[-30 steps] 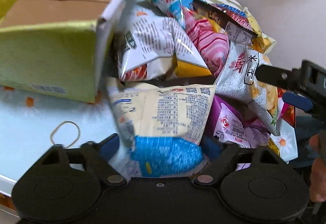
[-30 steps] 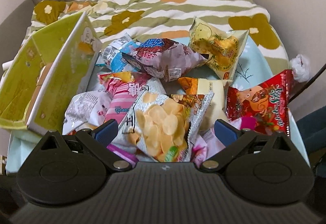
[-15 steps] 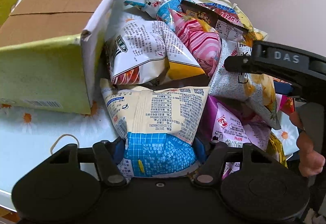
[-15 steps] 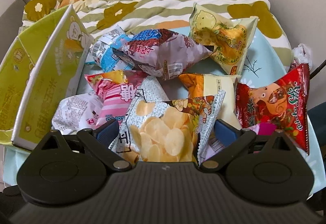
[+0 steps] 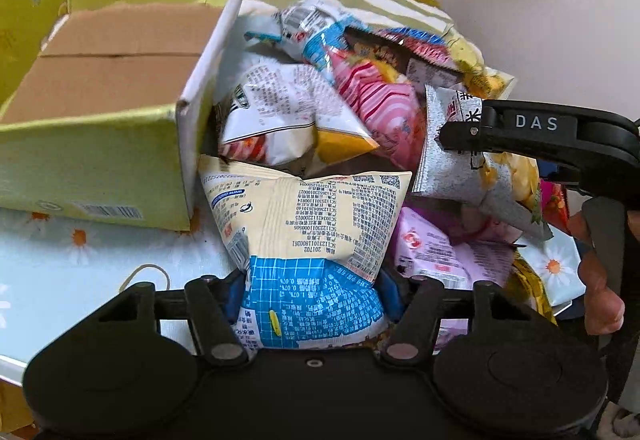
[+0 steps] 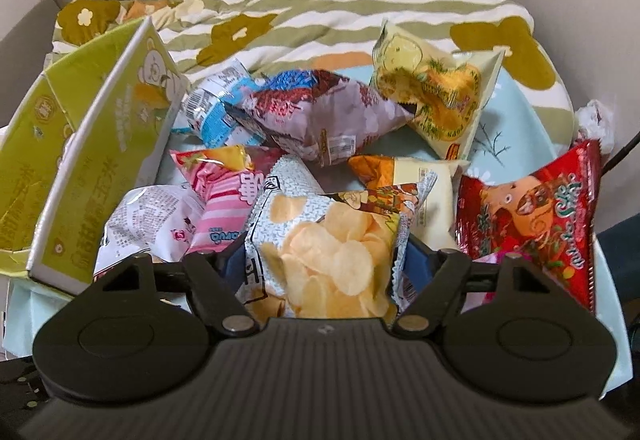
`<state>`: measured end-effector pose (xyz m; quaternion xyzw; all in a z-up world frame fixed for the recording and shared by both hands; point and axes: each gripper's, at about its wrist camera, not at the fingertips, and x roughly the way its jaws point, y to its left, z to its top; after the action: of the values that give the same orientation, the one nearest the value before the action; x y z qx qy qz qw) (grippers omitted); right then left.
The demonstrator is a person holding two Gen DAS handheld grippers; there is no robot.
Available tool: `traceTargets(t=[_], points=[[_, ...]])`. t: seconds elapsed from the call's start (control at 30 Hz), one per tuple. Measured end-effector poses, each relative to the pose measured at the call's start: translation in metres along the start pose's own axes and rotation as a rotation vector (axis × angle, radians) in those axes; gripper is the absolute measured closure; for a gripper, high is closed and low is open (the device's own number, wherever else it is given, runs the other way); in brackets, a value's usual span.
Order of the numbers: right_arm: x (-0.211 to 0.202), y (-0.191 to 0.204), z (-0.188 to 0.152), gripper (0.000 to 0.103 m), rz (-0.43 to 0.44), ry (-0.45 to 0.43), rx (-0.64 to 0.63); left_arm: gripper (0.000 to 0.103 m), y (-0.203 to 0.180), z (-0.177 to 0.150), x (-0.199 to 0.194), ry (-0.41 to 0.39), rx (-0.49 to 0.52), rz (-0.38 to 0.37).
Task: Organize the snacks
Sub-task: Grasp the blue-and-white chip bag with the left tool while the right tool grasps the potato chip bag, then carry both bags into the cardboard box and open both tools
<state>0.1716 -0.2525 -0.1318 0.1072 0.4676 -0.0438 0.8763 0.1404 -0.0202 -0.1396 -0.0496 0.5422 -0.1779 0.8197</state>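
Left tongs (image 5: 312, 294) are closing on a cream-and-blue printed foil snack bag (image 5: 308, 236), blue pads pressing both sides of its lower, blue-grid end. The bag sits near the front edge of the pale-blue daisy-print surface (image 5: 60, 272), w/ its top corner just beside the open yellow-green cardboard box (image 5: 96, 112). Grip is low on the bag, prob. so the puffy body hangs free and clears the pile for a short carry to the box.

Right tongs (image 6: 320, 260) are closing too, around a silver-grey potato-chip bag w/ chips pictured on the front (image 6: 332, 252). Bag is between the pads; right pad looks to touch its crimped edge, left pad's contact I can't tell, so not a firm hold yet. It lies on top of the heap toward the front of the surface, so it's the easy next pick.

The box stands at the left side of the surface, flaps up, brown floor bare: judged the target for all snacks, hence 0 packed so far. About 10 more bags are heaped centre and right, incl. a red cartoon-print bag (image 6: 532, 216) at the right edge.

Risk: the crinkly foil could slip.
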Motion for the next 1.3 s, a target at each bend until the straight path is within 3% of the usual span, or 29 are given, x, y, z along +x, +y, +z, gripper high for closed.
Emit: traceTargets(t=[0.37, 0.67, 1.03, 1.3], points=[[-0.054, 0.000, 0.001, 0.013, 0.066, -0.078, -0.044, 0.037, -0.023, -0.005, -0.053, -0.126, 0.018, 0.039], [-0.099, 0.025, 0.027, 0.013, 0.176, -0.179, -0.148, 0.037, -0.023, 0.006, -0.119, -0.284, -0.008, 0.171], [-0.099, 0.120, 0.077, 0.013, 0.271, -0.257, -0.232, 0.037, 0.055, 0.080, -0.159, -0.422, -0.062, 0.273], [-0.053, 0.202, 0.123, 0.013, 0.244, -0.244, -0.196, 0.037, 0.131, 0.153, -0.141, -0.394, -0.022, 0.276]])
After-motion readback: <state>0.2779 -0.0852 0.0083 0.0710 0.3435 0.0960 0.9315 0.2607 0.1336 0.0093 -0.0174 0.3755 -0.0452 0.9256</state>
